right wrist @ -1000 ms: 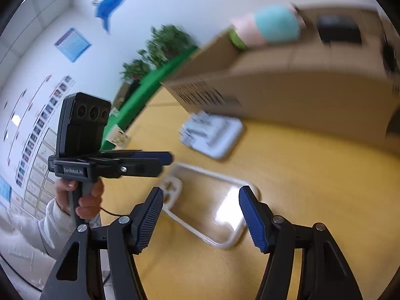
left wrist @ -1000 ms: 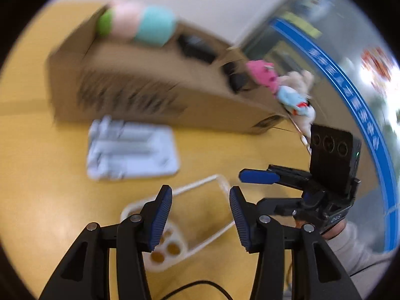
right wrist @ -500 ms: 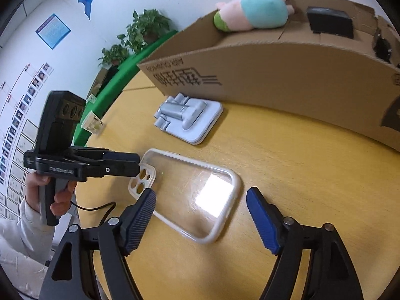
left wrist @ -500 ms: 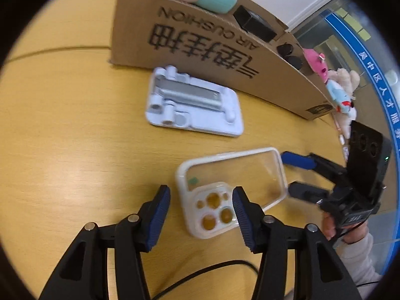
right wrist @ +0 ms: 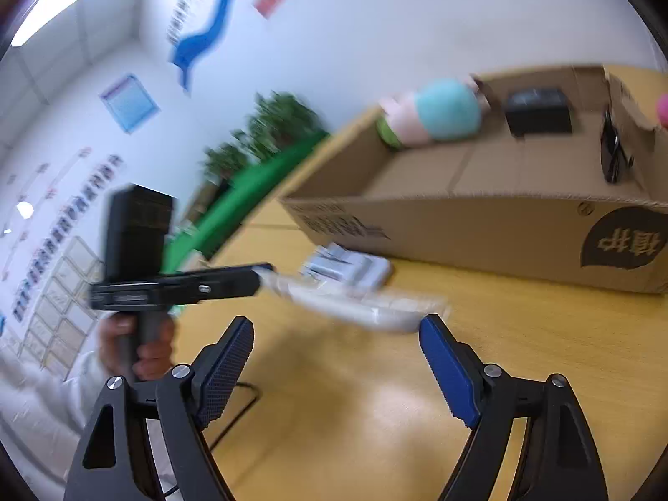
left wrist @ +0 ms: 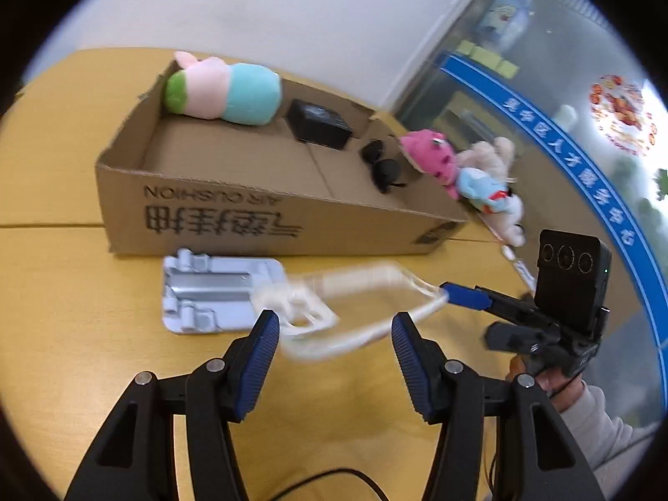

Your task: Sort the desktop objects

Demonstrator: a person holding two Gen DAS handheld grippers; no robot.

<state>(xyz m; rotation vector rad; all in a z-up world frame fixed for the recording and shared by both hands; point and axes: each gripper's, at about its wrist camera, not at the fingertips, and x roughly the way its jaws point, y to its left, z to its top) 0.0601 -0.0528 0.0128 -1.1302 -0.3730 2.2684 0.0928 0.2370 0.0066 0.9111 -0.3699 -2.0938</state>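
The clear phone case [left wrist: 355,292] is sitting in the middle of the left wrist view as a smear, while the cardboard box [left wrist: 234,213] behind it is reading sharp, so the case itself is probably moving. Its near end is lying between the fingertips of the left gripper [left wrist: 334,319], whose jaws have just been opening. Whether the pads are pressing on it I cannot tell. The right gripper [right wrist: 338,321] has also just been opening its jaws and is standing spread wide. One fingertip is meeting the case's far corner and nothing is being gripped.

The main risk is that the case is getting away. With both jaws widening, the thin, slick rim could be slipping out and dropping flat on the table [left wrist: 62,313], or clipping the white stand [left wrist: 208,292] just behind it at centre left. The two grippers are also working close together at the right of the frame and could be knocking each other.

For the way to the box, its near wall is standing as the edge to clear. Its top is open, with bare floor showing between the plush toy [left wrist: 225,92] at upper left and the black block [left wrist: 319,125]. The lower left of the table is lying open. At the lower edge a black cable [left wrist: 325,480] is trailing under the left gripper and could be snagging.
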